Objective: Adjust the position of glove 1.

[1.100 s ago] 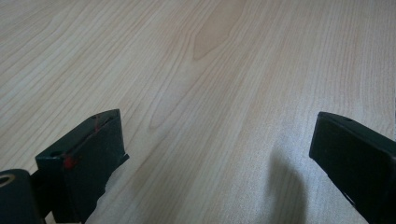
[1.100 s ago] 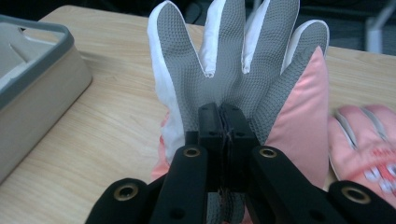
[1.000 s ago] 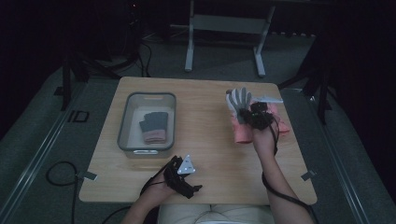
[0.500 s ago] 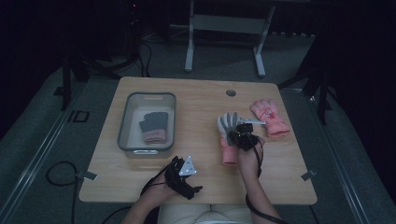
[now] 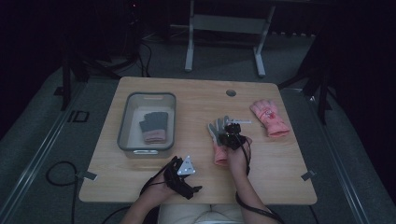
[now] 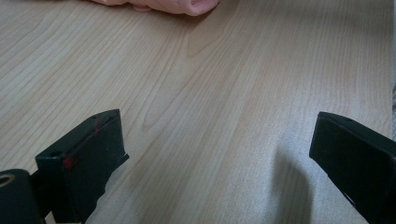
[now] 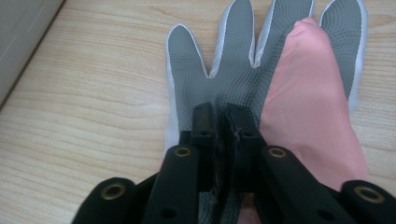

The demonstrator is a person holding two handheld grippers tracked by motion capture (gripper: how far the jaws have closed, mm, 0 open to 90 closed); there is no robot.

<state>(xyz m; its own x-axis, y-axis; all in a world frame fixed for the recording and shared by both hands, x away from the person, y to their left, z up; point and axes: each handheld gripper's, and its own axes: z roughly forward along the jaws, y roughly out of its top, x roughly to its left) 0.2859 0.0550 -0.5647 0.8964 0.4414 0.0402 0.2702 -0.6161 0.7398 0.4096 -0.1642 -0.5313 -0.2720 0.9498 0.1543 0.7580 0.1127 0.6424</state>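
Observation:
A pink glove with a grey palm (image 5: 218, 136) (image 7: 243, 70) lies palm up at the table's middle. My right gripper (image 5: 232, 136) (image 7: 222, 121) is shut on the grey palm fabric, pinching a fold of it. A second pink glove (image 5: 269, 117) lies flat at the right back of the table. My left gripper (image 5: 183, 173) (image 6: 215, 149) rests near the front edge, its jaws wide open over bare wood with nothing between them. The cuff of the held glove (image 6: 159, 4) peeks in at the top of the left gripper view.
A clear plastic bin (image 5: 135, 140) stands at the left of the table with a dark grey and pink glove (image 5: 153, 126) inside. A round hole (image 5: 230, 93) sits in the tabletop near the back edge. A metal stand (image 5: 224, 28) is on the floor beyond.
My right gripper has carried the grey-palmed glove from the right back of the table toward the middle and down onto the wood. The other pink glove stayed behind. The left gripper has not moved.

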